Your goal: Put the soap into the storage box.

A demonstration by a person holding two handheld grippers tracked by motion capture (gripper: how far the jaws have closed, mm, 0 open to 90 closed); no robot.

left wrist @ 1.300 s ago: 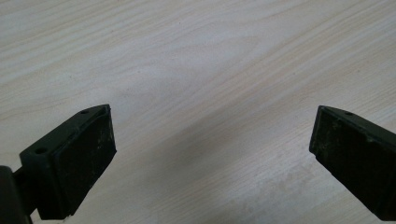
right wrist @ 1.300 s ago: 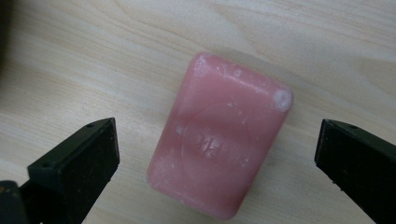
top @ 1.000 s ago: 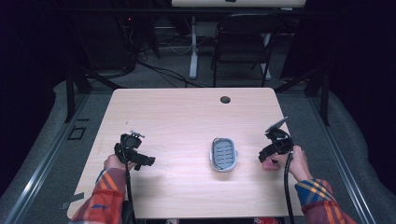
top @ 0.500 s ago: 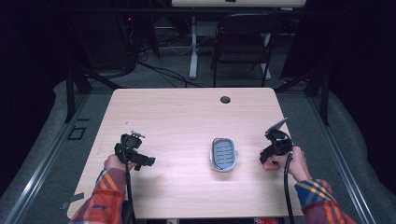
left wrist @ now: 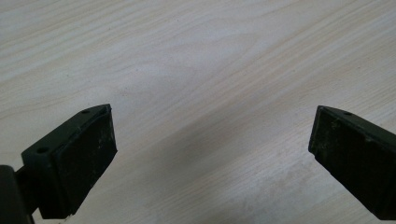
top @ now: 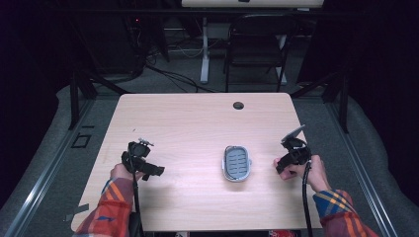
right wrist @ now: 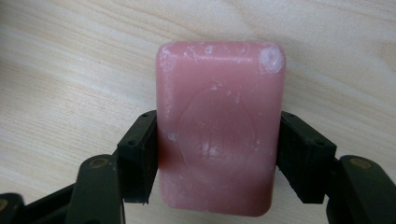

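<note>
At the near right edge of the pale wooden counter (top: pixel 197 123), a person's right tongs (right wrist: pixel 219 154) have just been closing on a pink bar of soap (right wrist: pixel 219 126), and the two black pads now sit against its long sides with the bar flat on the wood between them. From above, those right tongs (top: pixel 289 158) stand well to the right of a small grey soap dish (top: pixel 237 163), which lies empty near the middle of the counter's front half. The left tongs (left wrist: pixel 210 140), held low at the near left, gape wide over bare wood with nothing between them; in the high view the left tongs (top: pixel 143 163) rest well apart from the dish. The step in hand looks to be the pick-up of the soap, the grip set but the bar not yet raised. The next move, by this reading, calls for a firm hold on a slippery bar, a clean lift, and a carry leftward to set it down inside the dish's slotted tray.
</note>
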